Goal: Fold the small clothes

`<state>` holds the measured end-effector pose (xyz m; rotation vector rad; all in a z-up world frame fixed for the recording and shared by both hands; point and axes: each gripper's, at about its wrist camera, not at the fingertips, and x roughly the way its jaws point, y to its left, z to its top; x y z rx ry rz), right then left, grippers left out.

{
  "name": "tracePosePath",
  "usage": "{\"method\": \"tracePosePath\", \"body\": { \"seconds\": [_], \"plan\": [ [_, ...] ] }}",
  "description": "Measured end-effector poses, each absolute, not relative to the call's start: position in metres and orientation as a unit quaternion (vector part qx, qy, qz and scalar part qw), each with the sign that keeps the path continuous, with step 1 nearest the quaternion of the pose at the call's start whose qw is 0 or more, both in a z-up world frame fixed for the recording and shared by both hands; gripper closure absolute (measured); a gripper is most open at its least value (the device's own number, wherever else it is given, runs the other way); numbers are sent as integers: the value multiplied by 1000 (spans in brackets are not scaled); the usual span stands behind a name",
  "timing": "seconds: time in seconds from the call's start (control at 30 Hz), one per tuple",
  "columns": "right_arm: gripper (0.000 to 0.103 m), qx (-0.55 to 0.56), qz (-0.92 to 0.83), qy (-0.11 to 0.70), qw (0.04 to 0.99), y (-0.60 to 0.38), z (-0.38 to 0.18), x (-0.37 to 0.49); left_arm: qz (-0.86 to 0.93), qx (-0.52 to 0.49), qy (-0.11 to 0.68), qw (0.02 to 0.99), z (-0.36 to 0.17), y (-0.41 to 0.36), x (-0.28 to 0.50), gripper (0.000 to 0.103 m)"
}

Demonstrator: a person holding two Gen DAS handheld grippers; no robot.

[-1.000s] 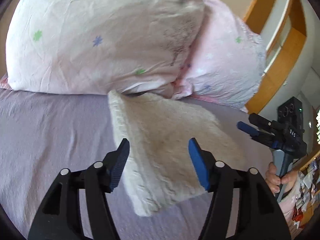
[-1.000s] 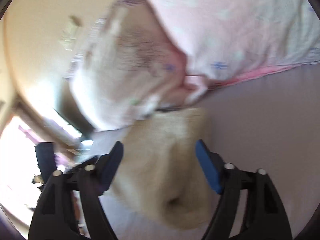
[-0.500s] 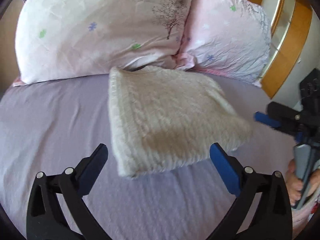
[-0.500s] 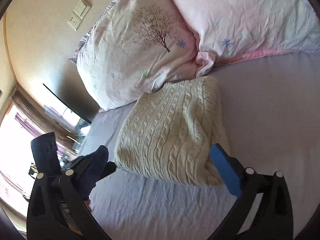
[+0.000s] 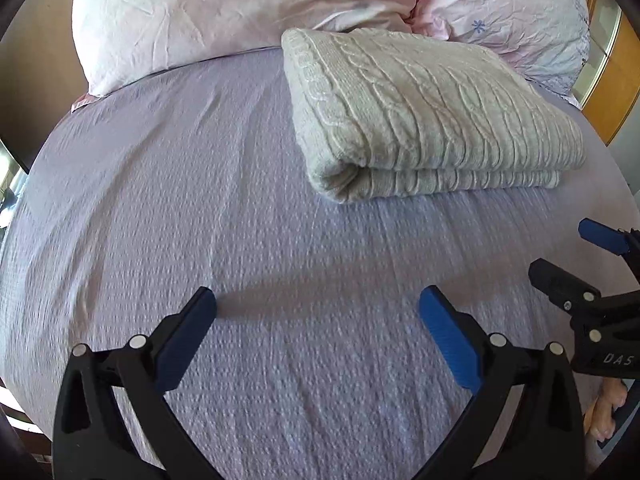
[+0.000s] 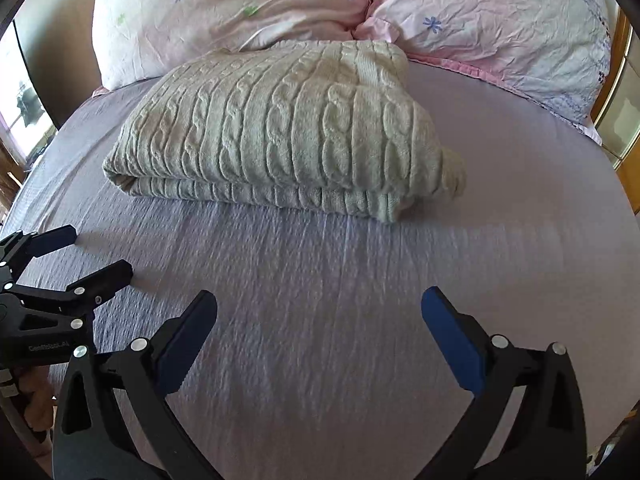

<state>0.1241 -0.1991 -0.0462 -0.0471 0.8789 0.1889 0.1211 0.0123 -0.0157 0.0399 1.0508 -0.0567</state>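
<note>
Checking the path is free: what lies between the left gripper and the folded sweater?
Only bare lilac bedsheet lies between the left gripper and the sweater, as the left wrist view shows.

A bed covered by a lilac textured sheet is seen. A folded cream cable-knit sweater is laid flat on it near the head edge, touching two pink floral pillows propped along that edge.

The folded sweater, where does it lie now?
The sweater lies folded on the bed sheet, upper right in the left wrist view and upper centre in the right, its far edge against the two pillows, ahead of both open tongs.
</note>
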Motion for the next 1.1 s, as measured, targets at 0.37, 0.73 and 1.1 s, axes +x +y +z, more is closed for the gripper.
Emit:
{"method": "tracePosePath", "body": {
  "seconds": [0.37,0.73,1.1],
  "plan": [
    [1,-22,66,418,906,-193,-52,119,-22,20,475,879,-17,11,115,2],
    [1,-23,66,417,906,-194,-51,118,-21,19,475,880,-17,10,114,2],
    [1,-21,64,417,906,-194,-51,118,-21,19,475,880,-17,11,114,2]
  ]
}}
